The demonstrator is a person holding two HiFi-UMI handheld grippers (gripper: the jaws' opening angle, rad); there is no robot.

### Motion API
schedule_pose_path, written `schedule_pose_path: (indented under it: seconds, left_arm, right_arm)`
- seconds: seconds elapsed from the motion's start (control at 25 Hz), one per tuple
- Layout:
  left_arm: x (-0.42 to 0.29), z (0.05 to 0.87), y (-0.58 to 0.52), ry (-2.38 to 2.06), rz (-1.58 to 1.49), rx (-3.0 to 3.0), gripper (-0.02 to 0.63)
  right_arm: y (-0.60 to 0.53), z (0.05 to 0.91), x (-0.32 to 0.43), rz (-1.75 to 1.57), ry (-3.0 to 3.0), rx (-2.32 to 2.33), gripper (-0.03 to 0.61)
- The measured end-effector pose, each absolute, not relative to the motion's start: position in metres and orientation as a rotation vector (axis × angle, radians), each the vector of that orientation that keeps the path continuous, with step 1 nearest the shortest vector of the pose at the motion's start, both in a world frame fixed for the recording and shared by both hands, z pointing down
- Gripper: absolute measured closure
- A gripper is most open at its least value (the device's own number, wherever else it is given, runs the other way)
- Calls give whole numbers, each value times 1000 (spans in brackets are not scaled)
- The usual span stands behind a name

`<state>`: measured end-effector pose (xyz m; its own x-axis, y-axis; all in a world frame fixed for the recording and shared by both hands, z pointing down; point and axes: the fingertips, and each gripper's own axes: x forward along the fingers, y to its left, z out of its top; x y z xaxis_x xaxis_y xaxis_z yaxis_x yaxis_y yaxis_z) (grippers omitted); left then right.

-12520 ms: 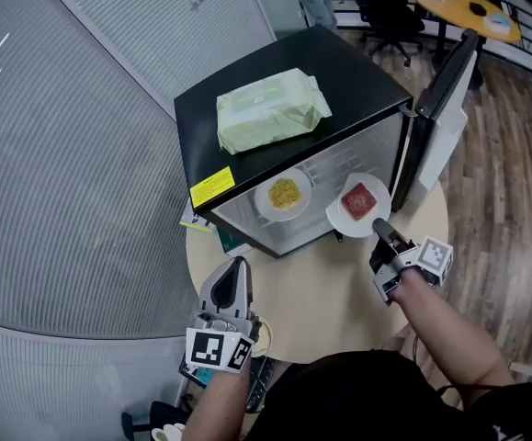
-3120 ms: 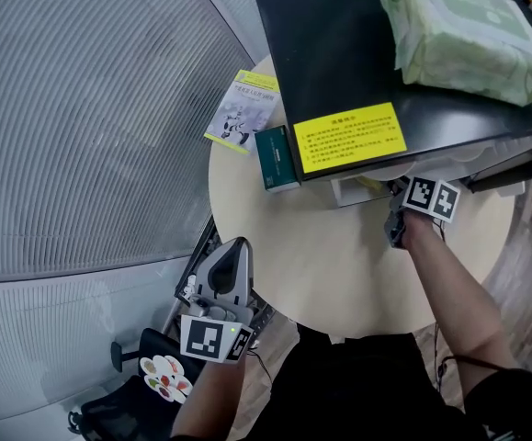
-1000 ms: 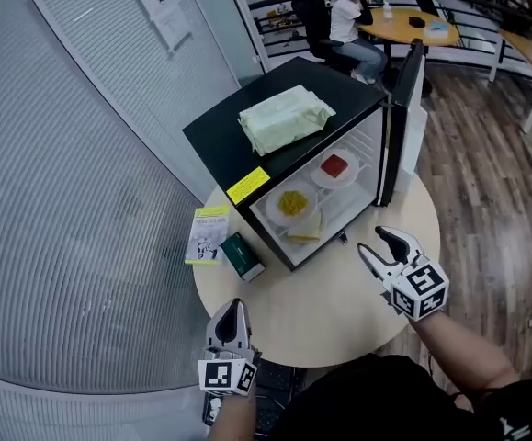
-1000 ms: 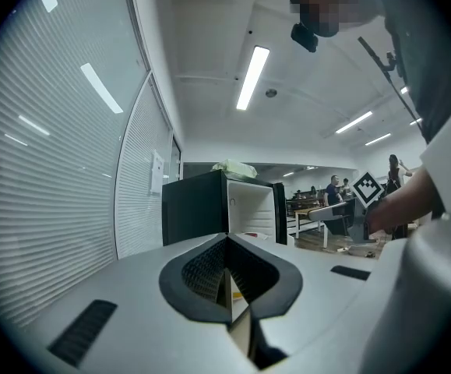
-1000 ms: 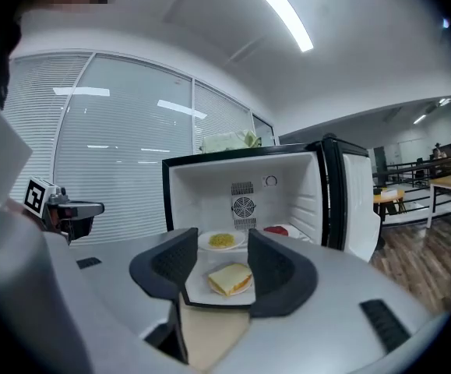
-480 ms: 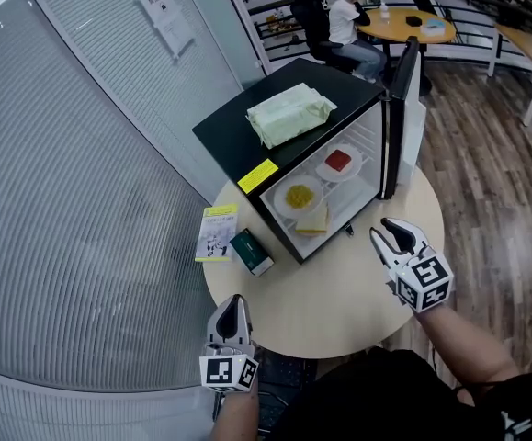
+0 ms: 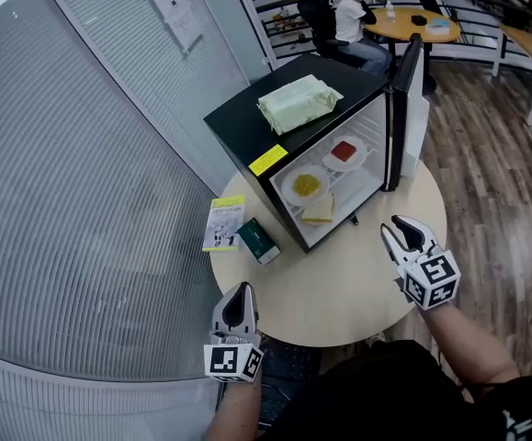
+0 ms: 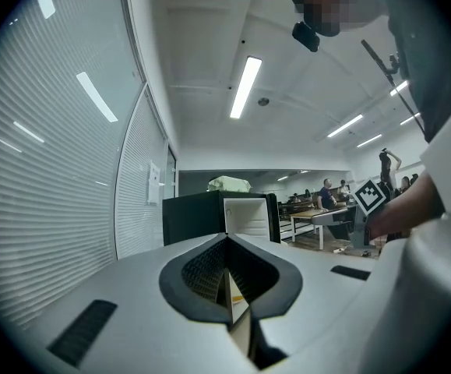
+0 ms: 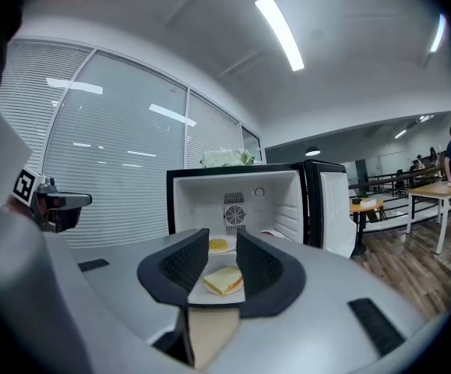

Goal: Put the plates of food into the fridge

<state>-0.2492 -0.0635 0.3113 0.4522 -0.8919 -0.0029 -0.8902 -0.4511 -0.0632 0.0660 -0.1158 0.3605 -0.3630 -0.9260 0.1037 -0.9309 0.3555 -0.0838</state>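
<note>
The black mini fridge (image 7: 247,122) stands open on the round table (image 7: 339,288). On its shelves lie a plate of yellow food (image 7: 306,186), a plate of red food (image 7: 344,152) and a sandwich plate (image 7: 319,211). My right gripper (image 7: 401,231) hovers over the table in front of the fridge, its jaws a little apart with nothing between them. The right gripper view looks past the right gripper (image 9: 222,262) to the sandwich plate (image 9: 223,280) and the yellow plate (image 9: 219,245). My left gripper (image 7: 238,294) hangs at the table's near edge, shut and empty.
The fridge door (image 7: 411,108) stands swung out to the right. A pack of wipes (image 7: 299,102) lies on the fridge top. A booklet (image 7: 224,223) and a green box (image 7: 258,242) lie left of the fridge. A person sits at a far table (image 7: 353,7).
My right gripper's jaws have narrowed from wide apart and it has drawn slightly toward me. The head view has shifted a little. The left gripper has barely moved.
</note>
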Motion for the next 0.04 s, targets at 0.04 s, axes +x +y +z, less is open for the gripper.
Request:
schedule_pose_path:
  seconds: [0.04]
  left_arm:
    - [-250,310,-60,1622,-39,-2626,611]
  right_arm:
    - [-112,360,66,197,-2554,1745,457]
